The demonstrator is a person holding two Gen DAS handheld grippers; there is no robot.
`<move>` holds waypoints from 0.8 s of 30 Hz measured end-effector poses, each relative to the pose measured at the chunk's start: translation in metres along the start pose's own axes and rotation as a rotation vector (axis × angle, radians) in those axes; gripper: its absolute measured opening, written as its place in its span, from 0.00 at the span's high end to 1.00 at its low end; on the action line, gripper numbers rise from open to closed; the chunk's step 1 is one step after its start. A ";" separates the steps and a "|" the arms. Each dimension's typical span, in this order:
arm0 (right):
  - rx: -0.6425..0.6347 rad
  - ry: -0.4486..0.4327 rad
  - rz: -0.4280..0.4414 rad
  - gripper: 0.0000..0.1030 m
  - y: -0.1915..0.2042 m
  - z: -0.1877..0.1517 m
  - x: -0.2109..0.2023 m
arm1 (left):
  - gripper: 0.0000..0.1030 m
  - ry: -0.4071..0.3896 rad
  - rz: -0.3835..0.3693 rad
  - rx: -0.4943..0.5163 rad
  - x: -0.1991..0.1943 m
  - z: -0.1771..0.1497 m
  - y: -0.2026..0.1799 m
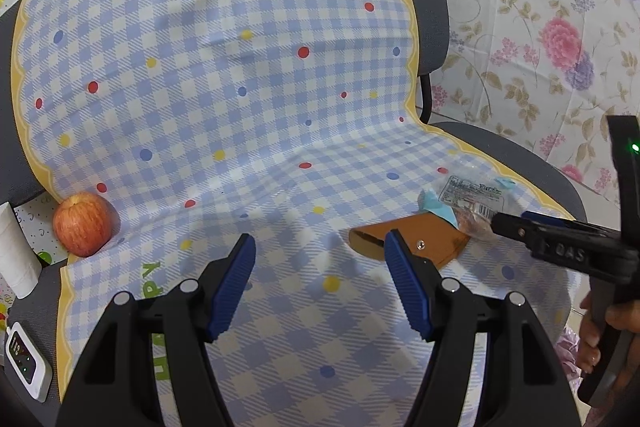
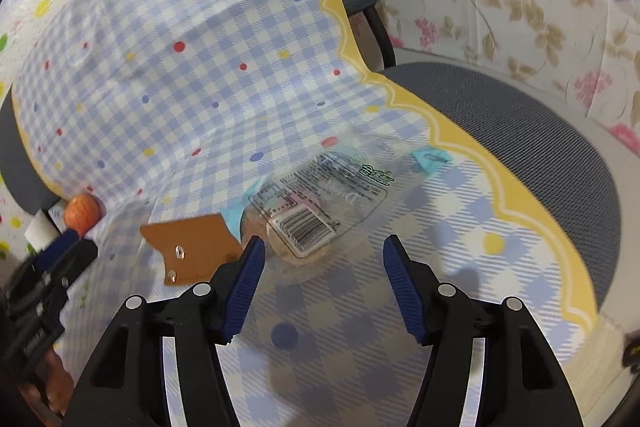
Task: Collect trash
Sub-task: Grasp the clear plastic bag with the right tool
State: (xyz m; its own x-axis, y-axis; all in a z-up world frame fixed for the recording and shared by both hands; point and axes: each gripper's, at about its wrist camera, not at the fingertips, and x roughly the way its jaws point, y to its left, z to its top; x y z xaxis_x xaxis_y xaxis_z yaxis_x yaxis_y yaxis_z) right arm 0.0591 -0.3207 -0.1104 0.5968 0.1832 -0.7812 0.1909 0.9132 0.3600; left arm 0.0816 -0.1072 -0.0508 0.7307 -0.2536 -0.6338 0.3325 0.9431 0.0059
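At the bottom of the left wrist view, the left tool [image 1: 320,269] stands wide apart, its ribbed blue pads empty over a glossy checked cloth [image 1: 224,75] draped on a grey mesh chair [image 1: 516,151]. In the right wrist view, the right tool [image 2: 324,275] is likewise spread wide and holds nothing. Just beyond its left pad lies a crinkled clear plastic wrapper [image 2: 316,203] with a barcode label, its long axis running from lower left to upper right of the frame, at centre. Beside it, to the left, a flat brown leather-like flap [image 2: 192,247] with metal studs touches the wrapper's edge. Farther off at far left, a round red apple [image 1: 83,223] rests by the cloth's edge.
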 end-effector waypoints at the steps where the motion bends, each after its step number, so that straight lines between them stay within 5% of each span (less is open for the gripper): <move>1: 0.017 0.001 0.005 0.41 -0.002 0.002 0.002 | 0.37 0.002 -0.003 0.000 0.001 0.000 0.001; 3: 0.053 0.006 0.005 0.47 -0.005 0.007 0.009 | 0.37 0.011 -0.014 0.000 0.003 -0.001 0.001; 6: 0.091 0.006 0.002 0.70 -0.009 0.013 0.013 | 0.37 0.021 -0.024 0.005 0.006 -0.002 0.000; 8: 0.112 -0.007 0.015 0.95 -0.012 0.016 0.010 | 0.37 0.025 -0.028 0.007 0.007 -0.001 -0.001; 19: 0.011 -0.237 -0.065 1.00 -0.022 0.037 -0.069 | 0.34 0.073 -0.090 0.064 0.032 0.014 -0.021; 24: -0.004 -0.256 -0.072 1.00 -0.032 0.029 -0.086 | 0.34 0.102 0.013 0.085 0.054 0.025 -0.027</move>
State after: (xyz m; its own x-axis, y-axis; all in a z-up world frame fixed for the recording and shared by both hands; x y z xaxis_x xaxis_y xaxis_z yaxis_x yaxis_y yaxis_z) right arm 0.0243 -0.3760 -0.0394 0.7594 0.0201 -0.6503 0.2371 0.9223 0.3053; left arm 0.1268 -0.1519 -0.0659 0.6727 -0.2141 -0.7083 0.3757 0.9235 0.0777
